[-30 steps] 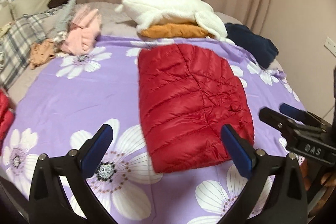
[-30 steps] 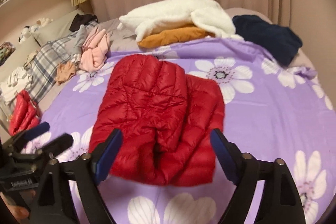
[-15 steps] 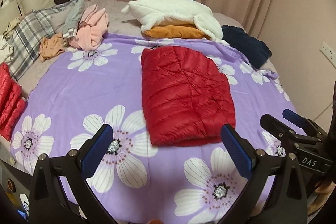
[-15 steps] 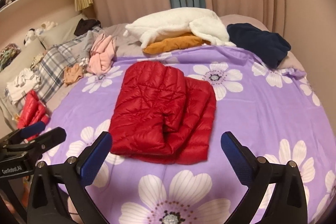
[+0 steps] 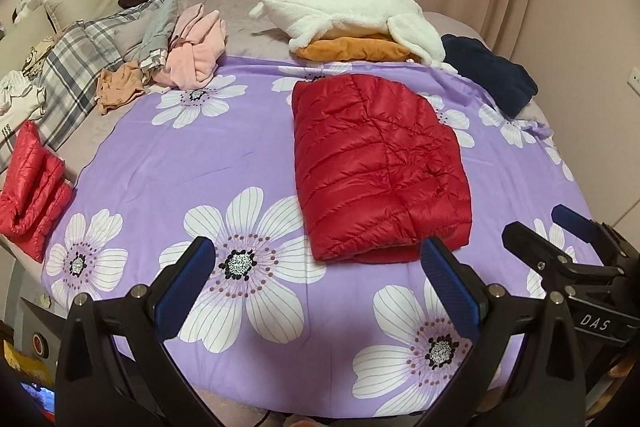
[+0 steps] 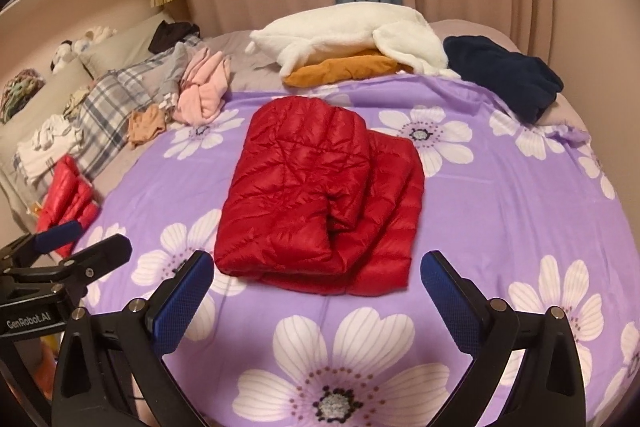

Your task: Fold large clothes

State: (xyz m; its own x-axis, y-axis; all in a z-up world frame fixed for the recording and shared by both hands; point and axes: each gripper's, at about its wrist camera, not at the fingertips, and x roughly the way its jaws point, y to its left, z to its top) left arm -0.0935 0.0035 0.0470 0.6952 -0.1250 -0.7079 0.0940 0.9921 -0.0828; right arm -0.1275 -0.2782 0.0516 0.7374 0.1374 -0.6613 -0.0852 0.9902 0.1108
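Red puffer jacket [image 6: 320, 203] now lies folded mid-bed; both grippers, left [image 5: 320, 287] and right [image 6: 316, 295], have backed toward the near edge, wide open and empty, so this fold looks finished.

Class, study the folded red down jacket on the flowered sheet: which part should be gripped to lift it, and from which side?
Probably the near edge of the red down jacket, from the camera side. There the folded layers stack into one thick rounded lip facing the open right gripper and left gripper, so the fingers could pinch all layers together.
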